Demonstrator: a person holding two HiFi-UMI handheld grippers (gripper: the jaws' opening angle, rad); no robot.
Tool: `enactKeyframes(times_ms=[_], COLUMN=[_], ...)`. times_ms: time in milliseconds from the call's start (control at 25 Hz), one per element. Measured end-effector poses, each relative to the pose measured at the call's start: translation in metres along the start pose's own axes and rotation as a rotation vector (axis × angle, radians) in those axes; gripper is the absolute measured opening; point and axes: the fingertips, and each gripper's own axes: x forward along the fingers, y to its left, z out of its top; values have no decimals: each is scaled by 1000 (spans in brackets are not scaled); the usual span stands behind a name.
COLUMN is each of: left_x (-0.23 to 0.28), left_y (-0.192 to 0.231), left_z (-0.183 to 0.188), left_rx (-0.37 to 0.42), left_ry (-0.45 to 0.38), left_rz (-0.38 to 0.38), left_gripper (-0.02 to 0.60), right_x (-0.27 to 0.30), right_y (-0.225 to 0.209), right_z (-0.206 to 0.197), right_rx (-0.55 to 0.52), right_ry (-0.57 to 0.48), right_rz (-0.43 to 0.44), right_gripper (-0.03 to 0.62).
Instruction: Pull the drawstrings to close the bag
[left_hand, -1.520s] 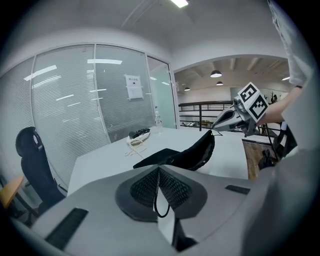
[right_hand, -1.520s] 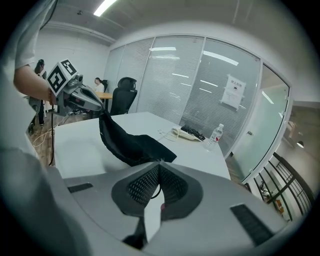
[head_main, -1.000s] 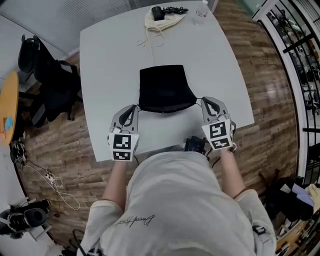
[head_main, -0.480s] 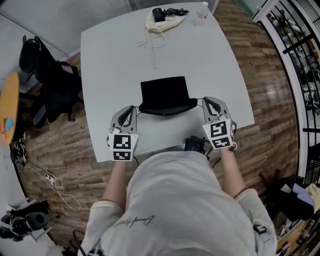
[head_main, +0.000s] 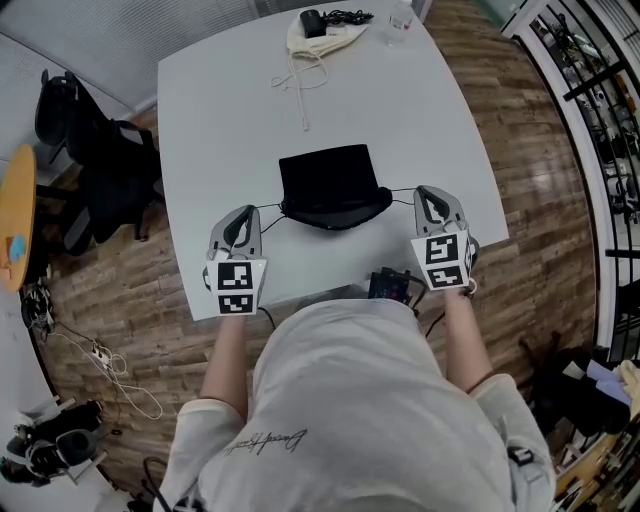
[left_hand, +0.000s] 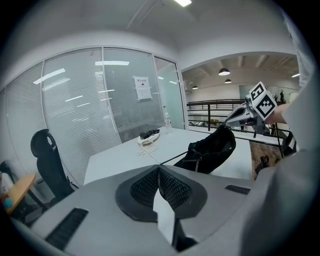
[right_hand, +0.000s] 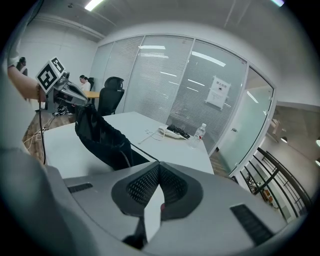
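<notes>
A white square table (head_main: 420, 110) is set on a wood-plank floor (head_main: 520, 150). A black fabric drawstring bag (head_main: 330, 185) is placed towards its near edge. The left gripper (head_main: 243, 214) is clamped on the thin black left drawstring (head_main: 266, 209) and the right gripper (head_main: 429, 193) on the right drawstring (head_main: 402, 190). Both cords are stretched taut.

Even overhead brightness; fisheye edges, perhaps slightly soft
</notes>
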Motion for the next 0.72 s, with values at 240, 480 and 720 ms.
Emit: enactKeyframes(times_ms=[240,480,720], left_x=[-3,-6,-7], left_y=[11,20,30], left_z=[-4,-6,-8], left_rx=[10,33,34], left_ry=[11,19,25], left_rz=[27,55,71], left_gripper=[12,12,12], right_x=[-2,-5,-7], right_y=[-11,-19,-30], right_z=[-6,-12,-13], right_rx=[13,16,30], right_ry=[19,41,51], right_rz=[-39,-75,-102], right_gripper=[23,21,22])
